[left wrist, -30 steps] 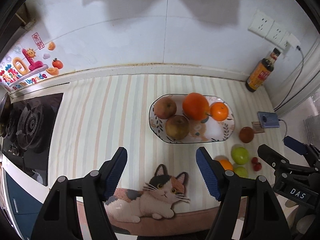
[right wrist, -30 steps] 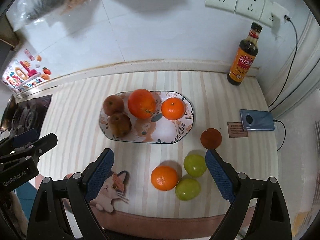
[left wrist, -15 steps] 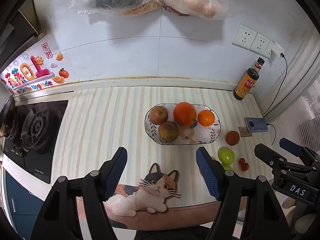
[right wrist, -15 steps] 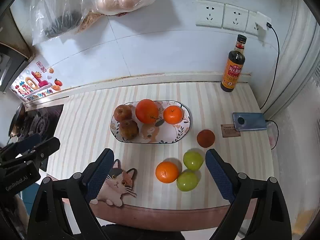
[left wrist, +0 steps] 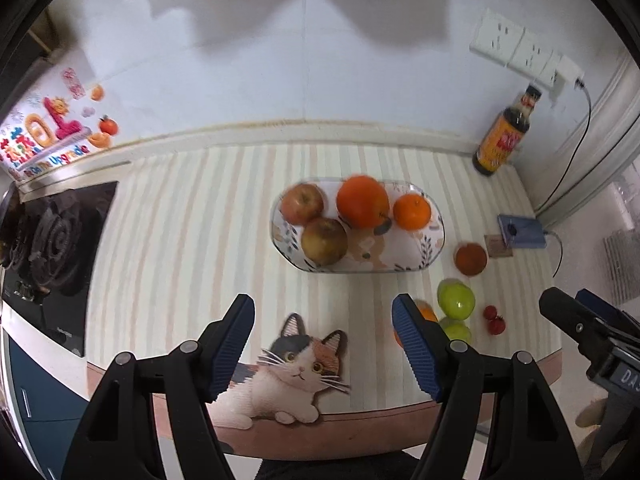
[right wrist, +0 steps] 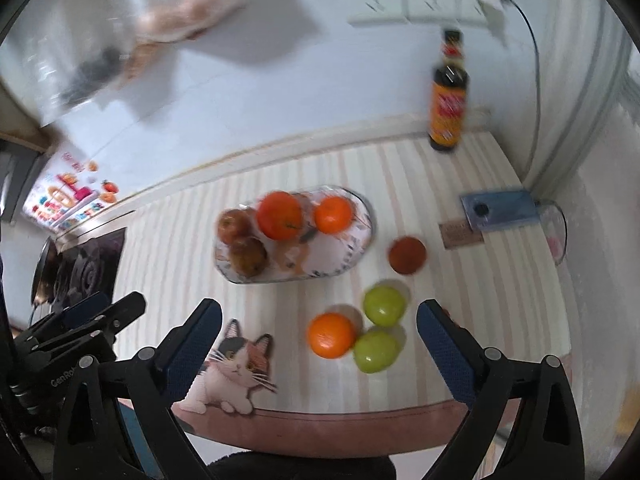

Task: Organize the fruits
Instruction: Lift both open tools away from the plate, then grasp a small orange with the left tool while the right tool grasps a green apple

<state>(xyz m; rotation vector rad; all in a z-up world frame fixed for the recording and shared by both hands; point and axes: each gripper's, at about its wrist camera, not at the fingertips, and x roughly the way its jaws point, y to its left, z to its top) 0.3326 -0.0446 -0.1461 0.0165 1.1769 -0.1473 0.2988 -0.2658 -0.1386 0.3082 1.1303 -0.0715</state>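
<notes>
An oval patterned plate (left wrist: 434,240) (right wrist: 362,236) on the striped counter holds two apples (left wrist: 302,203), a large orange (left wrist: 362,201) and a small orange (left wrist: 412,211). Loose on the counter lie an orange (right wrist: 331,335), two green fruits (right wrist: 383,305) (right wrist: 375,350), a dark red fruit (right wrist: 407,255) and small red berries (left wrist: 494,320). My left gripper (left wrist: 323,336) hovers open above the cat picture, holding nothing. My right gripper (right wrist: 319,348) hangs over the loose orange and green fruits; its jaws are opening, with nothing pressed between them.
A sauce bottle (right wrist: 448,92) stands at the back wall under wall sockets (left wrist: 516,46). A blue phone (right wrist: 498,210) on a cable lies at the right. A gas hob (left wrist: 48,248) is at the left. The counter's front edge (right wrist: 340,426) runs just below the fruits.
Both views drew closer to the counter again after pulling back. The right view rolled and shifted, and the right jaws stand slightly wider. No fruit moved.
</notes>
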